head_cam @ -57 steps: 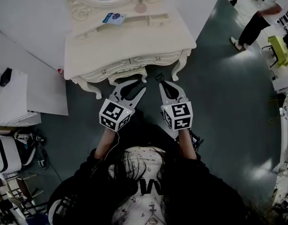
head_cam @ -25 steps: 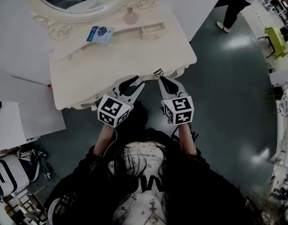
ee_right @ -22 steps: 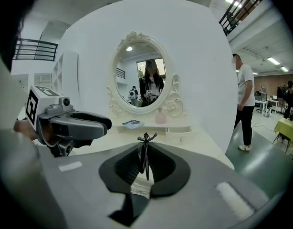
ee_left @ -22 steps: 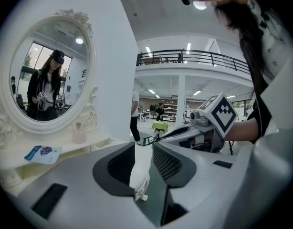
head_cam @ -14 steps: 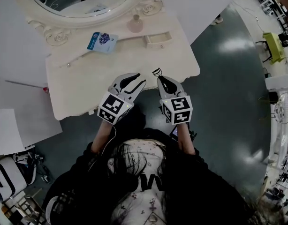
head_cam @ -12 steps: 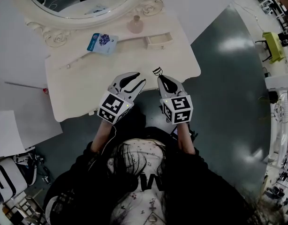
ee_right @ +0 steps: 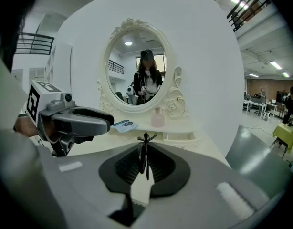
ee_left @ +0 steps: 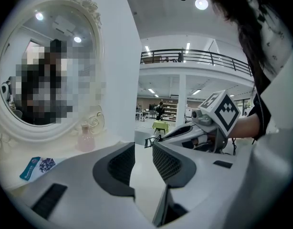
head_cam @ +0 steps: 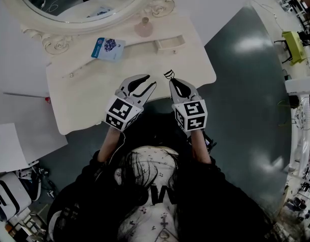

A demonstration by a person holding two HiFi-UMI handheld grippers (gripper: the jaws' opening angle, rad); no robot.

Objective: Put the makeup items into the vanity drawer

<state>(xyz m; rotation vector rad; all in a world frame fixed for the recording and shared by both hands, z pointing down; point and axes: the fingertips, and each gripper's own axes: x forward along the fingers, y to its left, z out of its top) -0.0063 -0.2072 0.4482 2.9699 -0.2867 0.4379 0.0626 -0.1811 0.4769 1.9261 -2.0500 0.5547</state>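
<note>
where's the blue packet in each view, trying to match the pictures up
head view: the blue packet lies on the vanity, upper left of centre, left of the pink bottle.
left gripper view: the packet is low near the left edge, left of the bottle.
right gripper view: the packet is mid-picture, left of the bottle.
shared landmark: the pink bottle, always just right of the packet.

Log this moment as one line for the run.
left gripper open, empty | right gripper shut on black eyelash curler | both tips over vanity top front edge
</note>
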